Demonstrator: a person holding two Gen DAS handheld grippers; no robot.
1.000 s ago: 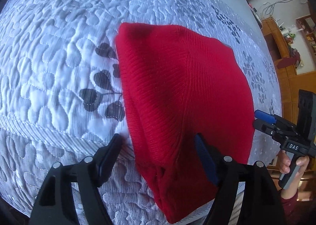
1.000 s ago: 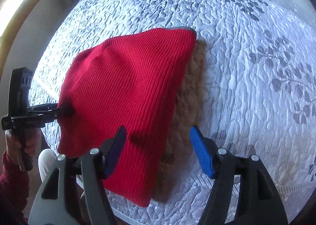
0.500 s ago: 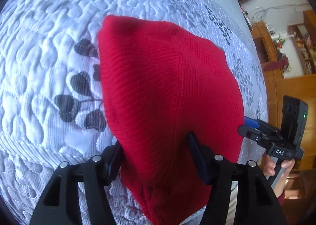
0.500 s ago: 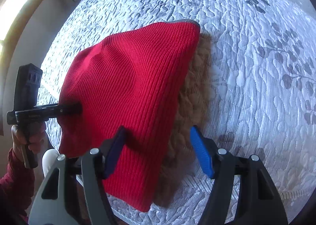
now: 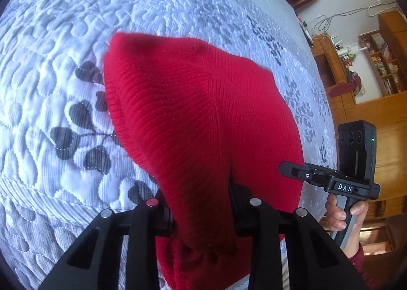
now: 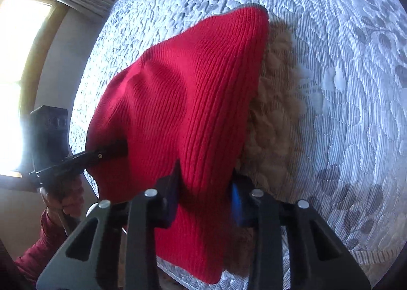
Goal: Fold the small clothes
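Hat [image 5: 203,122] lies on bed [image 5: 63,35], long axis running away from us; L gripper [image 5: 201,203] & R gripper [image 6: 206,188] both clamp its near edge, side by side.

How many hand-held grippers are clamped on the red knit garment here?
2. The left hand-held gripper pinches its near edge on one side; the right hand-held gripper pinches the other, by the tan fleece. The garment lies on the bedspread.

Black left gripper [image 5: 201,203] with silver screw heads at six o'clock; right gripper [image 5: 292,171] marked "DAS", green light; bare-skinned hand [image 5: 343,216], dark red sleeve [image 5: 361,257]; blue pads [image 6: 236,201].
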